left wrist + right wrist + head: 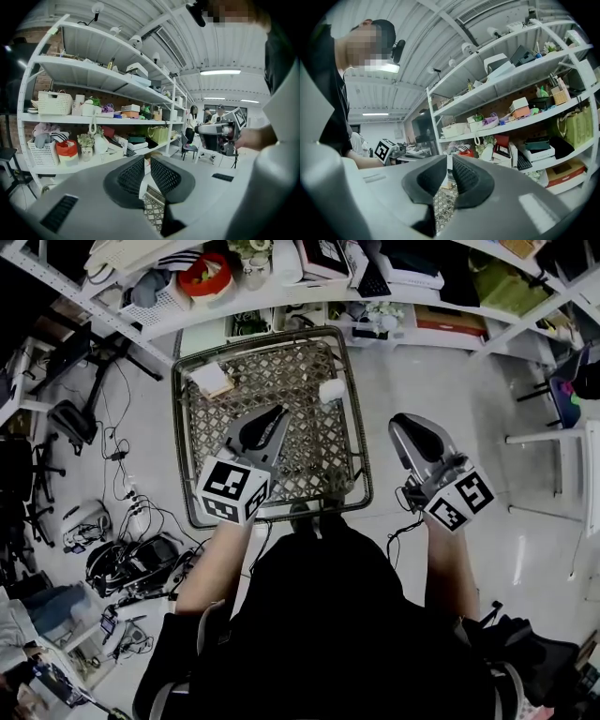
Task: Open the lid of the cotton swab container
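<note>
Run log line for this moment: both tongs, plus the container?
left tongs: shut, empty | right tongs: shut, empty | small white cylindrical cotton swab container: on woven lattice table, untouched

Before you: lattice-topped table point(300, 362), bearing a notepad point(212, 379) far left and a white tub point(331, 391) far right.

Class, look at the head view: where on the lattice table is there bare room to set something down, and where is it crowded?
Free: the middle of the table, between the flat packet and the white tub, and its near-right part. The left gripper overhangs the near-left part. Crowded: the floor at left, with cables.
</note>
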`<state>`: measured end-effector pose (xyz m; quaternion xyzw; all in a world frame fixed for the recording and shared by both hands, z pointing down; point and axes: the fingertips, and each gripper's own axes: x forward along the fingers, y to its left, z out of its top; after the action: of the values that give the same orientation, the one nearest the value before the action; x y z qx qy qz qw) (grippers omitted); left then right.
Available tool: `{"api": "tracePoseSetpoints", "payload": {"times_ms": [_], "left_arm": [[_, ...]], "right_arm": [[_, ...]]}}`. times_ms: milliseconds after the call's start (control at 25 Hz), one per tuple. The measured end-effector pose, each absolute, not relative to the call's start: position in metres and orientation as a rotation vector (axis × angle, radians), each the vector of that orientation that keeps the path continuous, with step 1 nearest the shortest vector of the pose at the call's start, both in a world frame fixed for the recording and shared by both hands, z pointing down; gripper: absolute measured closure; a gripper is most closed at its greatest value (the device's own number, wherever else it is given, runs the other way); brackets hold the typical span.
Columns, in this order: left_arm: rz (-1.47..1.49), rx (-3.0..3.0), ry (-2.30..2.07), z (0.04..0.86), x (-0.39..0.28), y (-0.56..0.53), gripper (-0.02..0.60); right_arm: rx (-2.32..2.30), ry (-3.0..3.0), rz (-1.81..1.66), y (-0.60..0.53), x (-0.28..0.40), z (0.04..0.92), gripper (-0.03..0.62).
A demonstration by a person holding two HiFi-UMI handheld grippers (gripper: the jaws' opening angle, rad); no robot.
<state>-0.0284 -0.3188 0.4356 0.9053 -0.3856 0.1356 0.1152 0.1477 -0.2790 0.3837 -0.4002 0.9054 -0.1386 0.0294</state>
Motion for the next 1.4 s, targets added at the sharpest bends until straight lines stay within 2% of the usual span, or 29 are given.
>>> {"api": "tracePoseSetpoints", "payload": {"times_ms": [240,480,680,1240,1400], "left_arm": [[0.412,2.642,-1.133,0.441,-0.032,-0.319,0.537],[0.435,2.650,-1.085,0.480,-0.024,-0.326,0.535],[0.458,2.670,-1.031,0.528,-0.010,-0.346,0.469],[0.587,2.711,-0.851,0.670,0.038,-0.386,0.340],[0.644,2.688,-0.852,0.708,0.051,-0.400,0.322]], "right_arm": [[-1.246,2.781,-0.442,-0.285,0.147,0.384,0.582],[-1.238,2.779,-0.537,-0.282,0.146,0.407,0.582],[-1.225,2.780,-0.619,-0.284,0.140,0.434,0.582],[-1.191,2.778,-0.799,-0.297,0.140,0.523,0.582],[-1.179,2.774,-0.828,-0.302,0.140,0.539,0.582]]}}
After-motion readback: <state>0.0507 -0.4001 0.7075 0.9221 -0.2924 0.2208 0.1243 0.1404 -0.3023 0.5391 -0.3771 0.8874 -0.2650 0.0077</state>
